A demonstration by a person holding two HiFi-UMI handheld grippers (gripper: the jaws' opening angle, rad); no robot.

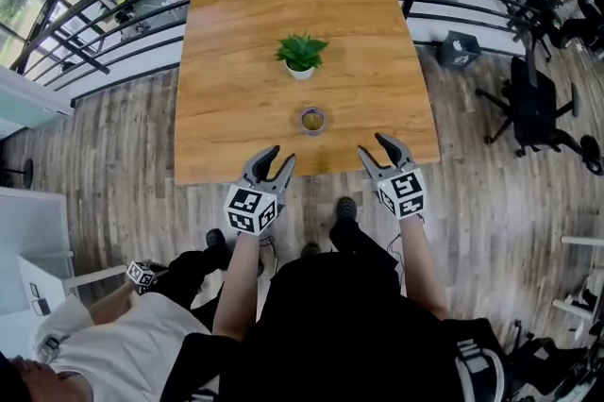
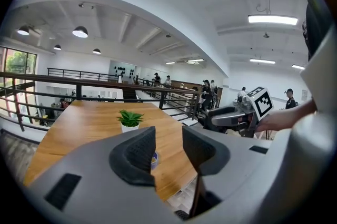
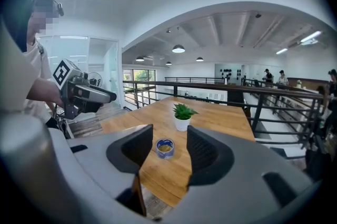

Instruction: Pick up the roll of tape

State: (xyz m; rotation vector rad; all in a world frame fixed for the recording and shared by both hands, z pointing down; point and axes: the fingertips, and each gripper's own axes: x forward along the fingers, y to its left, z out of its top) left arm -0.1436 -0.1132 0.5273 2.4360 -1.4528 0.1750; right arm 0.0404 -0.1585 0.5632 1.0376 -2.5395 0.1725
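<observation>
The roll of tape [image 1: 312, 120] lies flat on the wooden tabletop [image 1: 236, 89], a little in from the middle of its near edge, with a small potted plant [image 1: 301, 54] behind it towards the centre. The left gripper [image 1: 281, 157] and the right gripper [image 1: 371, 145] hover at that near edge, one either side of the roll, both with jaws spread wide and nothing between the pads (the right gripper view frames the roll neatly in its gap, while the left sees it half hidden behind one jaw). The likely trouble is the roll's low, flat lie. A jaw arriving at a shallow angle may nudge it across the smooth wood towards the plant instead of bracketing it. Should both grippers close in together, they could knock each other or the roll.
</observation>
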